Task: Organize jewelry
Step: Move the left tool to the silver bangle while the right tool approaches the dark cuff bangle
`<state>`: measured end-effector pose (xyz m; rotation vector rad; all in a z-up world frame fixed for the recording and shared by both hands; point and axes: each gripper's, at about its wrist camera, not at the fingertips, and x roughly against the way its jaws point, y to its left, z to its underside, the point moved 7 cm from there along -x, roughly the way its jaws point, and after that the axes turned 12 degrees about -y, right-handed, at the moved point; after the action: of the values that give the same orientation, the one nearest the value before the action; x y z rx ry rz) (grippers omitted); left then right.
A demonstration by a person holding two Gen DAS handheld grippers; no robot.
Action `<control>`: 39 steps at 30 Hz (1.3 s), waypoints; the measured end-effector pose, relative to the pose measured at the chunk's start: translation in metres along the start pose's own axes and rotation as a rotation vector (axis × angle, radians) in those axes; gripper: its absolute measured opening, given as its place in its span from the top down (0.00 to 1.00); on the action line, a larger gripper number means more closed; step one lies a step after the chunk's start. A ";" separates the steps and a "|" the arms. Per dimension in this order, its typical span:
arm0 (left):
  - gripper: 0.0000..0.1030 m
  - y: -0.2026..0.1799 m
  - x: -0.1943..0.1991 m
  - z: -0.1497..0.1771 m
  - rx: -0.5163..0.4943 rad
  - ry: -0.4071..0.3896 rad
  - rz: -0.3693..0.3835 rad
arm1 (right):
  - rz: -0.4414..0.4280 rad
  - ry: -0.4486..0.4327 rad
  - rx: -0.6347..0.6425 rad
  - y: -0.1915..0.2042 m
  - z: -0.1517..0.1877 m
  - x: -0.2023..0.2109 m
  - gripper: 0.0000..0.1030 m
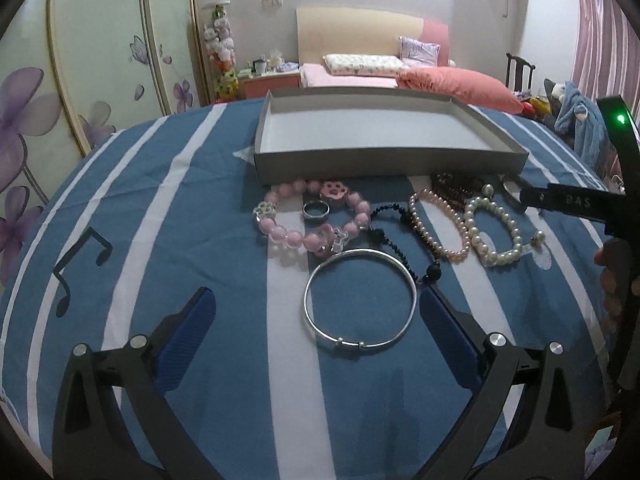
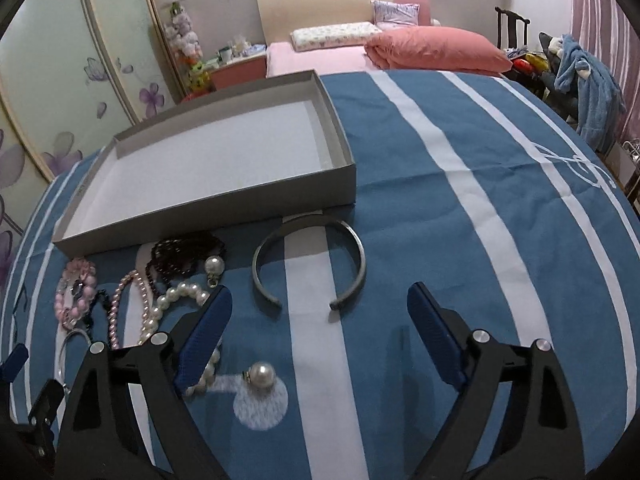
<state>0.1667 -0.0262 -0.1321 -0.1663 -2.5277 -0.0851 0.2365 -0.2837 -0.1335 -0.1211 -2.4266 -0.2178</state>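
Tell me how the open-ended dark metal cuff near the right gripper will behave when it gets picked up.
The cuff looks like one solid metal band, so it should stay stiff rather than droop like the pearl bracelet beside it. Its smooth surface may slip in the ribbed pads. Lying flat on the cloth, it will probably slide rather than roll if nudged.
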 end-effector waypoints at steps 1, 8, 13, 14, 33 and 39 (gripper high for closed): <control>0.04 0.000 -0.002 0.001 0.002 0.011 0.003 | 0.004 0.005 0.005 0.001 0.000 -0.002 0.13; 0.04 -0.001 -0.013 0.004 0.003 0.054 0.011 | 0.054 0.027 0.062 0.009 0.001 -0.015 0.15; 0.04 -0.003 -0.022 0.007 -0.011 0.091 0.005 | 0.061 0.002 0.065 0.007 -0.001 -0.014 0.25; 0.04 -0.003 -0.024 0.008 -0.012 0.099 0.005 | 0.057 -0.006 0.067 0.008 -0.001 -0.012 0.31; 0.04 -0.013 -0.036 0.006 0.002 0.134 0.032 | 0.053 -0.019 0.067 0.006 -0.009 -0.019 0.33; 0.10 -0.014 -0.039 0.003 -0.006 0.126 0.017 | 0.053 -0.019 0.067 0.005 -0.008 -0.019 0.33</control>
<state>0.1950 -0.0434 -0.1571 -0.1788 -2.4003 -0.0931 0.2568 -0.2807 -0.1390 -0.1572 -2.4435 -0.1116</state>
